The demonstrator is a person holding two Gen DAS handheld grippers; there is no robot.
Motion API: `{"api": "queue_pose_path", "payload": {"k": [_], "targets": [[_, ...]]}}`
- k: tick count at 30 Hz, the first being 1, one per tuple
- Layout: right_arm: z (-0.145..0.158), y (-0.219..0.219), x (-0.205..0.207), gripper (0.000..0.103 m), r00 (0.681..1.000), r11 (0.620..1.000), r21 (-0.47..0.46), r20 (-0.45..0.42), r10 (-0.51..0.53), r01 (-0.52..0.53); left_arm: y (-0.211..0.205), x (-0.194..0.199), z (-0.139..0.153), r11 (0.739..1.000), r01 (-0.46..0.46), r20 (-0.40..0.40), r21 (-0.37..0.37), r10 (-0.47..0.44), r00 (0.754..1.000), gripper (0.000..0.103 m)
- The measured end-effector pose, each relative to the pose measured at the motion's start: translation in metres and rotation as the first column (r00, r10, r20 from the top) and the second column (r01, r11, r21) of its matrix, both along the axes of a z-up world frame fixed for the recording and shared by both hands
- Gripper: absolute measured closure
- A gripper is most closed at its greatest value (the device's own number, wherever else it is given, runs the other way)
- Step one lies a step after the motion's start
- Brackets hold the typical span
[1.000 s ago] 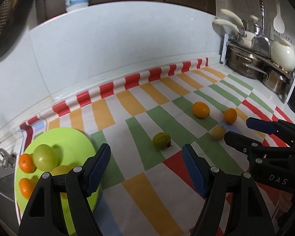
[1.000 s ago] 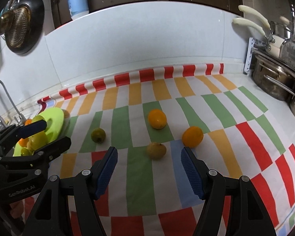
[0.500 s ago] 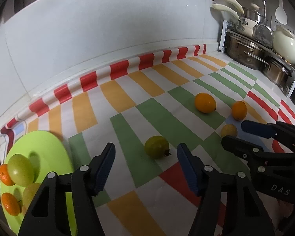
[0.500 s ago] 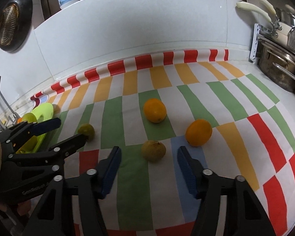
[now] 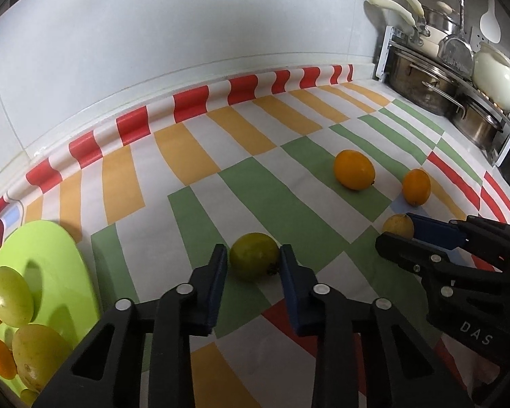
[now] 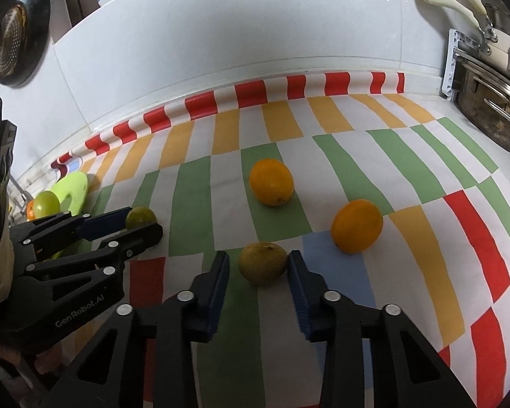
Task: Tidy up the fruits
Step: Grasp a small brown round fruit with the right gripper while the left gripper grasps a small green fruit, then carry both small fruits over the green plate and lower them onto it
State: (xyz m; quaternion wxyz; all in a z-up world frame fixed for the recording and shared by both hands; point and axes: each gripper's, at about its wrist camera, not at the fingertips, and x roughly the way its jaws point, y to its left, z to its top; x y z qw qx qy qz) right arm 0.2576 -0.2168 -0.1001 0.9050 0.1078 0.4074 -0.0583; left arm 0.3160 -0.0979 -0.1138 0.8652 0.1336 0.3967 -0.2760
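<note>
Left wrist view: my left gripper pinches the green fruit, right gripper clamps the yellowish fruit; next, lift both to the green plate.

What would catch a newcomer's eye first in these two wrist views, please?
Probably the two grippers, each clamped on a fruit on the striped cloth: the left gripper on a green fruit, the right gripper on a yellowish-brown fruit. Next, two oranges lying loose beyond, and the lime-green plate at far left.

"DAS" stands on the right gripper; "GenRobot.AI" on the left gripper.
</note>
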Motion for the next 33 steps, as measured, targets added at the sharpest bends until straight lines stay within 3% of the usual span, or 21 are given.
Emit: {"api": "queue_pose_path", "payload": {"k": [19, 33], "targets": [[0.032, 0.018, -0.020, 0.073, 0.997, 0.999, -0.018, 0.070, 0.039, -0.038, 0.019, -0.030, 0.036, 0.998, -0.024, 0.045, -0.060, 0.027, 0.999, 0.074], [0.068, 0.052, -0.048, 0.073, 0.981, 0.992, -0.043, 0.150, 0.124, -0.119, 0.065, -0.075, 0.066, 0.985, -0.123, 0.081, -0.117, 0.133, 0.988, 0.074]]}}
